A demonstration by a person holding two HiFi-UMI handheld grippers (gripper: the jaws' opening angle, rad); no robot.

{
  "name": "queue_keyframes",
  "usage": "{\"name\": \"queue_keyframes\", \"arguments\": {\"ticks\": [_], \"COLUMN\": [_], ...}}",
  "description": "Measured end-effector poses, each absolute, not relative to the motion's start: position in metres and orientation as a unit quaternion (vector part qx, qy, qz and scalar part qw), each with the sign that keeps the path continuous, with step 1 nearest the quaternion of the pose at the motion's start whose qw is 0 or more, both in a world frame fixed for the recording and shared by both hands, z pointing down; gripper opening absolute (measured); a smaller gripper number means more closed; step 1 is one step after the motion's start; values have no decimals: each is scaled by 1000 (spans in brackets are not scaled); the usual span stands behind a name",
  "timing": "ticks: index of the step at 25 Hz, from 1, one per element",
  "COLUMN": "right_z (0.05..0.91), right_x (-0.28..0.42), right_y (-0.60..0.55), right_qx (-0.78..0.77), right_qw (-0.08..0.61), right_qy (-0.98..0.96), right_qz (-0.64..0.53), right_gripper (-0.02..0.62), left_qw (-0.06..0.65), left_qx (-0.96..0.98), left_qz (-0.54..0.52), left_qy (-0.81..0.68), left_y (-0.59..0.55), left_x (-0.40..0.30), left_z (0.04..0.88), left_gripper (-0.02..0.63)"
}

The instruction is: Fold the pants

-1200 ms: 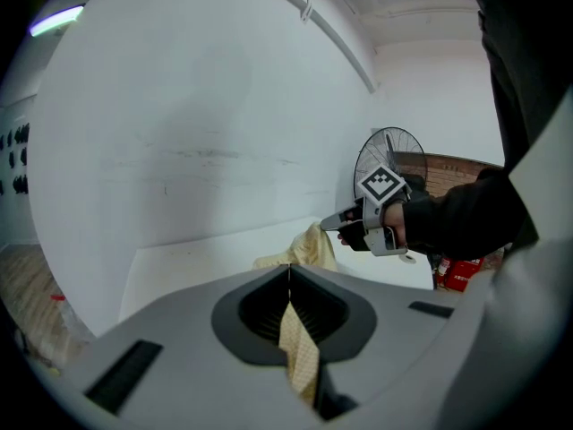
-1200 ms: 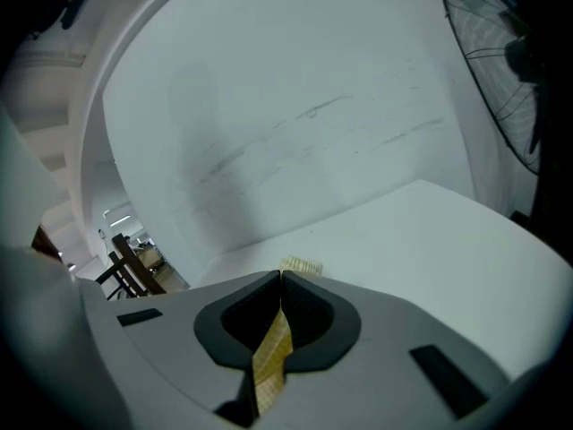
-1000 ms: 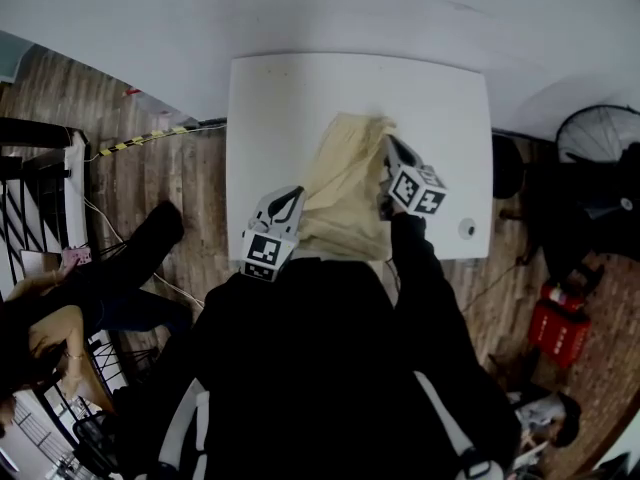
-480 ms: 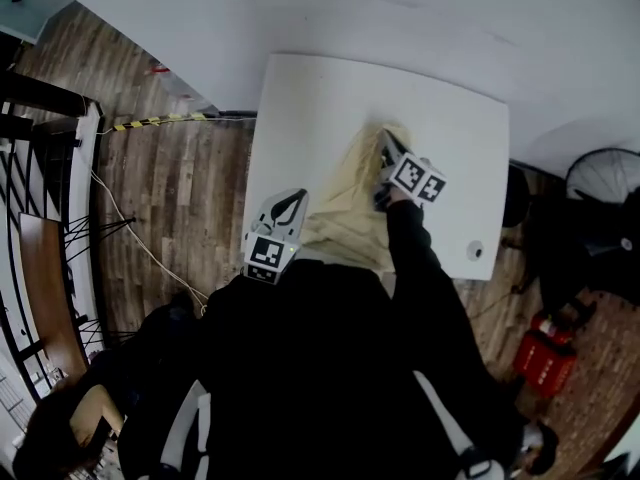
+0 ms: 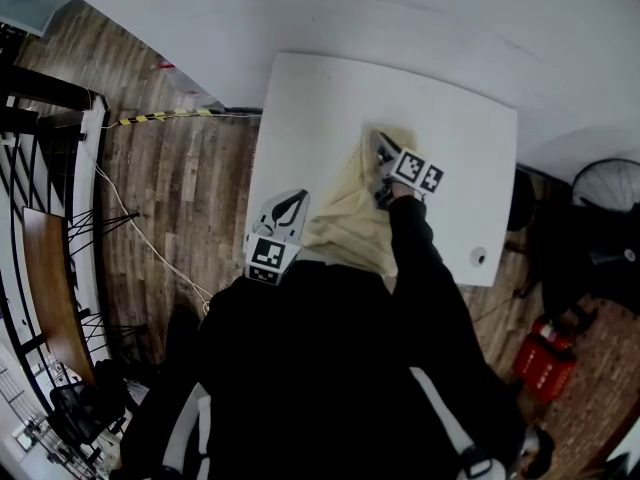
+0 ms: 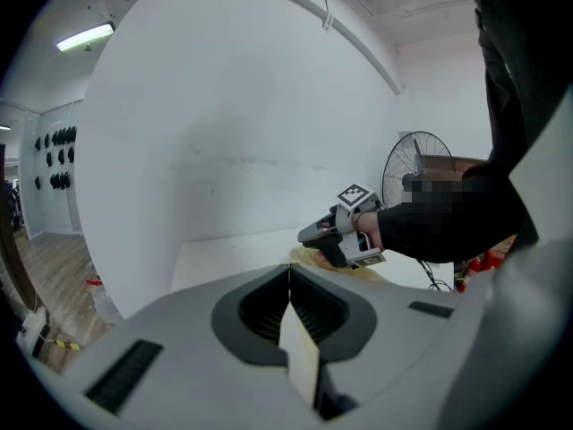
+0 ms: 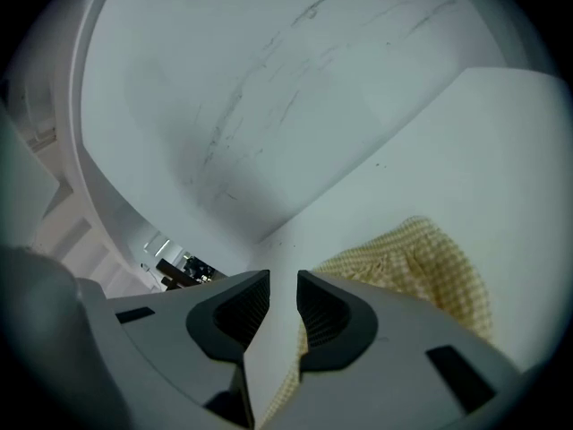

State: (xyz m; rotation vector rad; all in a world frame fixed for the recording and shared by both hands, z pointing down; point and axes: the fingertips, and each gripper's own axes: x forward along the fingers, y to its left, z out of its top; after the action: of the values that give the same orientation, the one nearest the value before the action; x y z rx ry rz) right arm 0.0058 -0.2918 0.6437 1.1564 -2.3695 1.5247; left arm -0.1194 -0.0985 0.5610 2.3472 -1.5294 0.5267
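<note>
The pants (image 5: 348,218) lie as a pale yellow, loosely bunched strip on the white table (image 5: 300,98), running from its near edge toward the middle of the head view. At the strip's left side, low in the frame, the left gripper (image 5: 291,201) has its jaws pressed together, and no cloth shows at its tips. Further right, at the strip's far end, the right gripper (image 5: 378,140) has just been opening its jaws. They stand a little apart with bare tabletop showing through the gap, and the checked cloth lies beside and under one jaw, not pinched. The fabric looks light, soft and limp. It is likely to sag, wrinkle and drag on the table rather than hold a shape. A hold at a hem or waistband corner, pinching all layers together, seems best.
</note>
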Motion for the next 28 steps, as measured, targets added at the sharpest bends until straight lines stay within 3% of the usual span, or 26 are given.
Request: {"name": "queue_keyframes", "arguments": {"ticks": [4, 13, 15, 19, 28], "right_z": [636, 654, 661, 677, 714], "right_x": [40, 115, 122, 126, 124], "right_y": [-293, -298, -300, -303, -312], "right_qx": [405, 463, 467, 461, 457], "right_qw": [47, 119, 137, 167, 216], "right_qy": [-780, -768, -764, -757, -735], "right_qz": [475, 425, 423, 432, 453], "right_gripper": [77, 77, 83, 99, 106], "left_qw": [154, 206, 232, 286, 382], "left_qx": [819, 838, 840, 837, 792], "left_qz": [182, 172, 169, 180, 207], "left_qy": [-523, -475, -460, -430, -429], "left_y": [-114, -181, -202, -238, -283], "left_x": [-115, -68, -56, -35, -31], "left_z": [569, 577, 585, 614, 682], "left_gripper": [5, 5, 9, 83, 95]}}
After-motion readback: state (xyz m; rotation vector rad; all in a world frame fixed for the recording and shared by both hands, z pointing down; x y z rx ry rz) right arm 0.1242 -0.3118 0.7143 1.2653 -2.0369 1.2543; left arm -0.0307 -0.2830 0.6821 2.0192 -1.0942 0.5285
